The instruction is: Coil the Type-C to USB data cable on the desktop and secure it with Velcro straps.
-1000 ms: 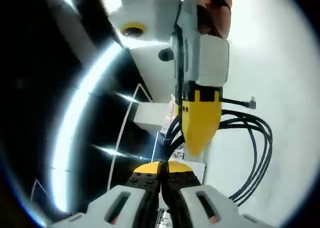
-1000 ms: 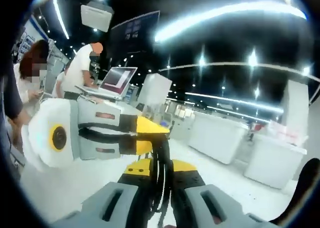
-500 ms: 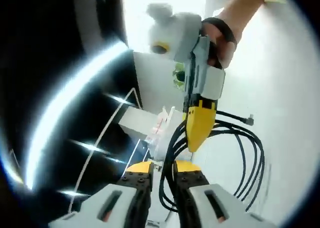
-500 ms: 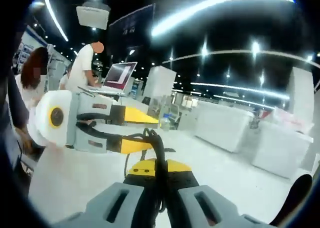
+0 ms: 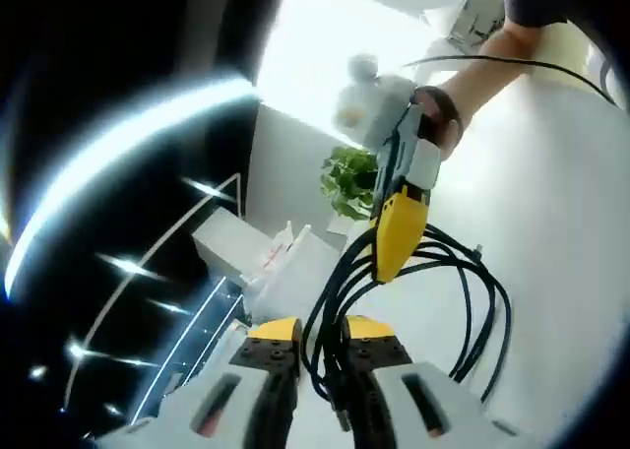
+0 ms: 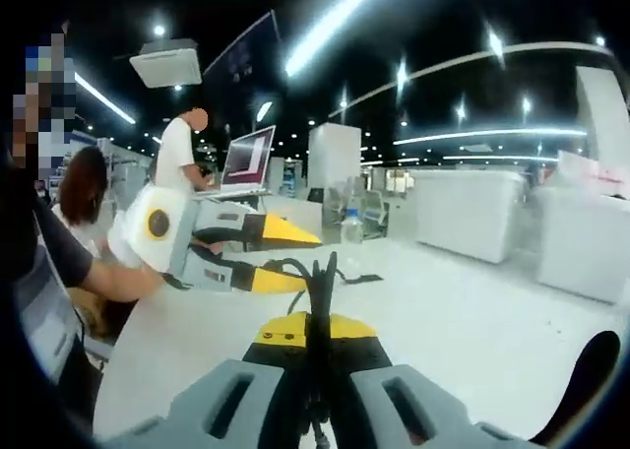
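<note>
White desktop (image 5: 561,223), cable (image 5: 463,301) between right gripper (image 6: 317,346) jaws

Coiled cable (image 5: 463,301) between open tongs (image 5: 320,343)

place: open-plan office or showroom | evidence: white counters (image 6: 463,227); laptop (image 6: 246,160); ceiling strip lights (image 6: 330,21)

Left gripper (image 6: 295,257): jaws shut on the cable (image 5: 463,301) a second ago, now parted, cable strands running loose between them. Right gripper (image 5: 389,272) now sits farther from the left, jaws clamped on the bundled strands; the loops fan out wider over the desk (image 5: 561,223).
</note>
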Demonstrator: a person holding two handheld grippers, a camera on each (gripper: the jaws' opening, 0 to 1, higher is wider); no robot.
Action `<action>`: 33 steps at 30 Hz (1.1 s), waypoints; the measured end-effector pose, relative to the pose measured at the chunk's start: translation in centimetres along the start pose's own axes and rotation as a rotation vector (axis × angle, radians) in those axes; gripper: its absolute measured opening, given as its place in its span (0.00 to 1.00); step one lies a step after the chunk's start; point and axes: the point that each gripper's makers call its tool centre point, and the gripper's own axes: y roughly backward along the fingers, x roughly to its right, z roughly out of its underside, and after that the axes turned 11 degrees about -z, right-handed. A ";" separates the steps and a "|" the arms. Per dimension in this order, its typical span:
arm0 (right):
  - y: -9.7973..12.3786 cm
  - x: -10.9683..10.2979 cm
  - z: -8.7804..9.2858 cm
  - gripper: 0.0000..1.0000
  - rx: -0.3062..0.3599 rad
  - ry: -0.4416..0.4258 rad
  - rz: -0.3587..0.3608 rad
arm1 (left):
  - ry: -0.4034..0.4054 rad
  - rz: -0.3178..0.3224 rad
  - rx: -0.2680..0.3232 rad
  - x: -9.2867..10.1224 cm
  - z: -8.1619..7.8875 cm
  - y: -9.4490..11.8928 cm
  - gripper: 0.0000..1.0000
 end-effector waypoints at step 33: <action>-1.5 -1.7 -2.6 0.09 -0.290 0.748 0.327 | -0.082 0.085 -0.240 -0.1 -0.2 -0.2 0.06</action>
